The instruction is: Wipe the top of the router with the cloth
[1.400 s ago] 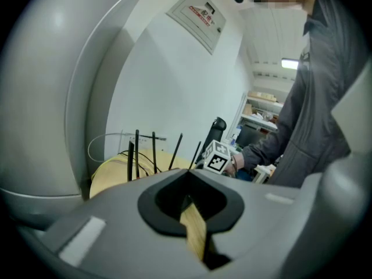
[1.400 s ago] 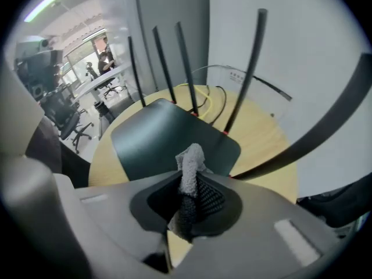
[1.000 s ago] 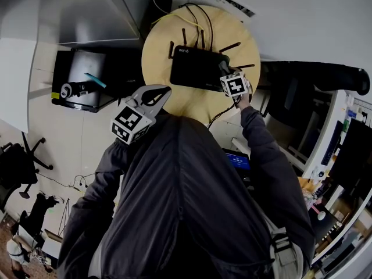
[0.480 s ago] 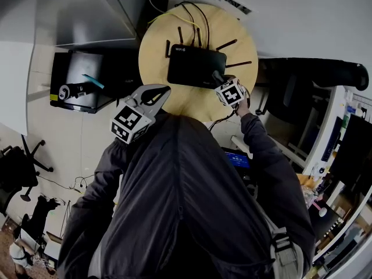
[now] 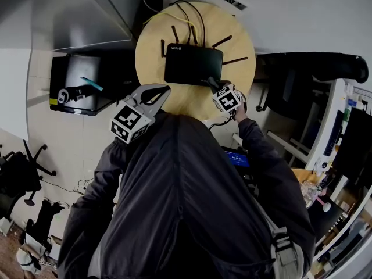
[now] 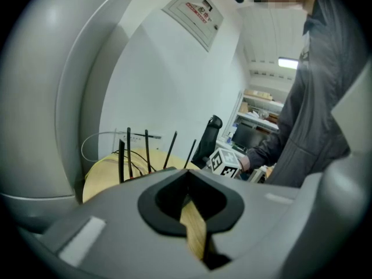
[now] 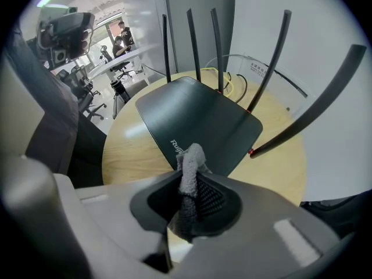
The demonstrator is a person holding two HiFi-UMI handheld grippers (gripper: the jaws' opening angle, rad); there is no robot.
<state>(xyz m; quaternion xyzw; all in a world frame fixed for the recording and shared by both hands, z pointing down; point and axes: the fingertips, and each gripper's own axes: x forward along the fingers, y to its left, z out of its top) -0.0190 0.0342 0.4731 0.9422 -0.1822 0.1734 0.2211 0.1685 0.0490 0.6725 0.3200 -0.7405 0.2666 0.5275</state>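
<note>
The router (image 7: 197, 121) is a flat black slab with white lettering at its near edge and thin black antennas (image 7: 192, 42) standing along its far edge and right side. It lies in the middle of a round wooden table (image 5: 152, 45), with yellow and black cables (image 5: 195, 16) looped behind it. The right gripper (image 7: 189, 182) pinches a grey cloth (image 7: 190, 156), whose tuft pokes up at the router's near edge. A second ago that gripper reached over the router's right part; it has since drawn back toward the person. The left gripper (image 5: 164, 90) is closed on nothing and has stayed by the person's chest, away from the router.
</note>
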